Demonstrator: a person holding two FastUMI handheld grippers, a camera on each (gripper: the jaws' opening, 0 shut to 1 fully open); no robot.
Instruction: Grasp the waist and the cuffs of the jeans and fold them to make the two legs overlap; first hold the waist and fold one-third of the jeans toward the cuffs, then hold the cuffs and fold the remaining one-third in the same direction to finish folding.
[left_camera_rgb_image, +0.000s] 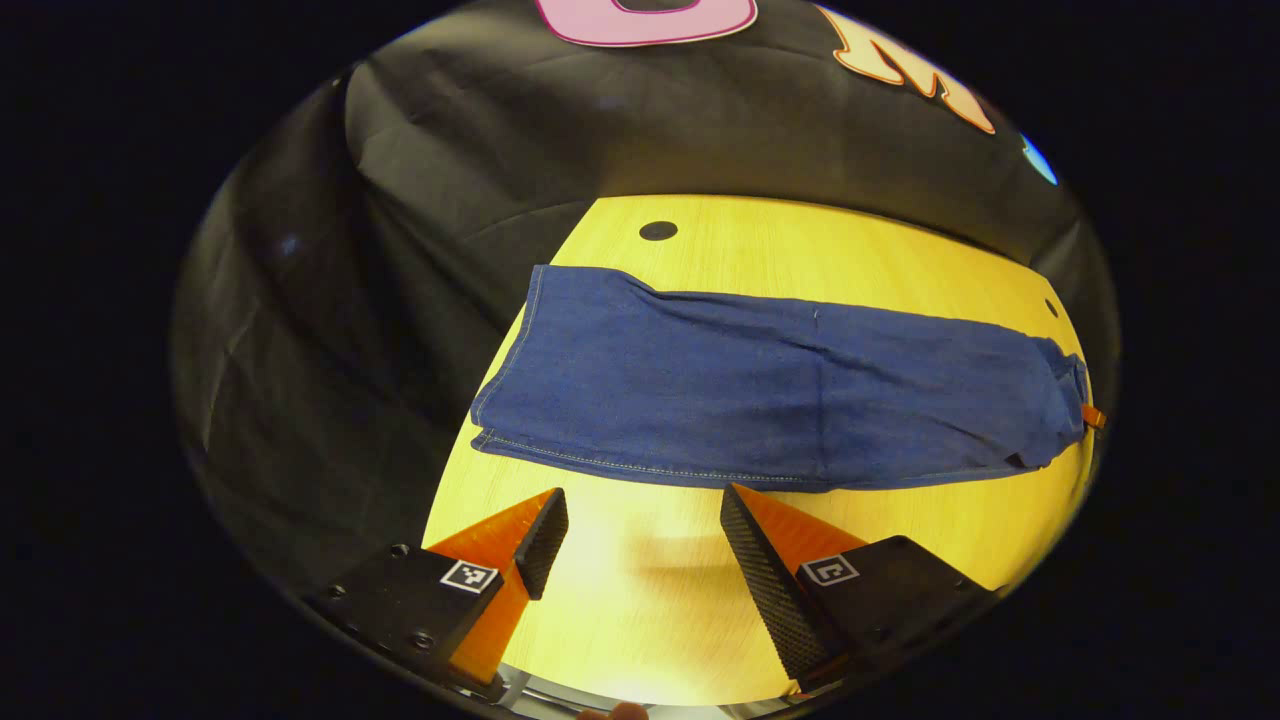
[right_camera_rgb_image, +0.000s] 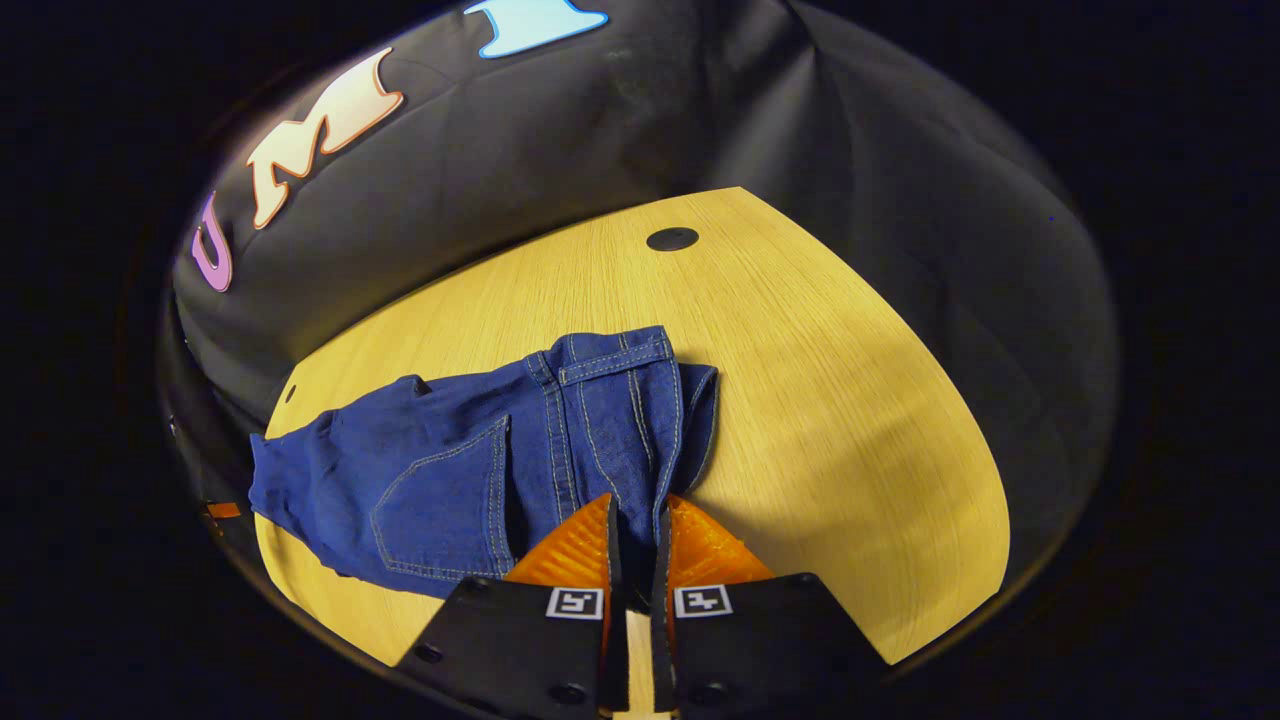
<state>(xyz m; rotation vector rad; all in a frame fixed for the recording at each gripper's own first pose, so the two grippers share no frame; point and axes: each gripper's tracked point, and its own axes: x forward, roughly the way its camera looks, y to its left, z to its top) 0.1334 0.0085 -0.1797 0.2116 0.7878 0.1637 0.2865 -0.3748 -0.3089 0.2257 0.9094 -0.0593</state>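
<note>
Dark blue jeans lie flat across the wooden table, legs overlapped, with the cuffs at the left and the waist at the far right. My left gripper stands open just short of the near edge of the legs, with nothing between its fingers. In the right gripper view the waist end shows its back pocket and waistband. My right gripper is shut on the bunched waist fabric at its near edge, which rises slightly between the fingers.
A round black hole sits in the tabletop beyond the jeans, and another one lies past the waistband. Bare wood extends right of the waist. Black cloth walls the table on all far sides.
</note>
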